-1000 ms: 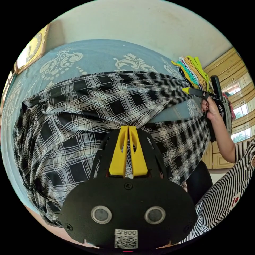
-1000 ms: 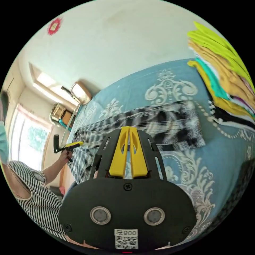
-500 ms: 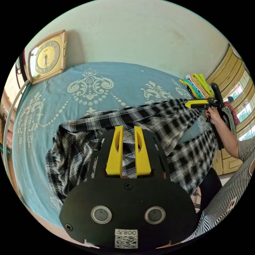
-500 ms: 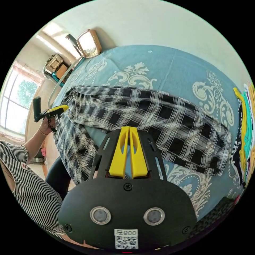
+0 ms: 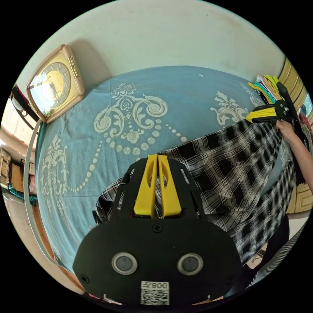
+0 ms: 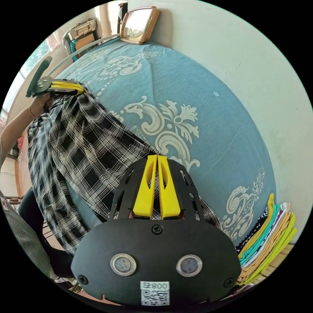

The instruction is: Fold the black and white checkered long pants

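Over the bed (image 5: 97,97), both claws — left claw (image 5: 157,157), right claw (image 6: 157,158) — pinch the checkered pants (image 5: 228,169), edge hidden.

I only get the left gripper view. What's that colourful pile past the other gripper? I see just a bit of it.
Observer: The right gripper view has it whole: a stack of folded clothes, thin layers in yellow, teal, tan and lime, at the edge of the bed by the wall.
Operator: What does my left one look like from there?
Observer: The left hand-held gripper is far across the bed, a hand on its handle, jaws together on an edge of the checkered pants.
Operator: And the right one close up?
Observer: The right hand-held gripper has its jaws together, with checkered cloth showing between them.
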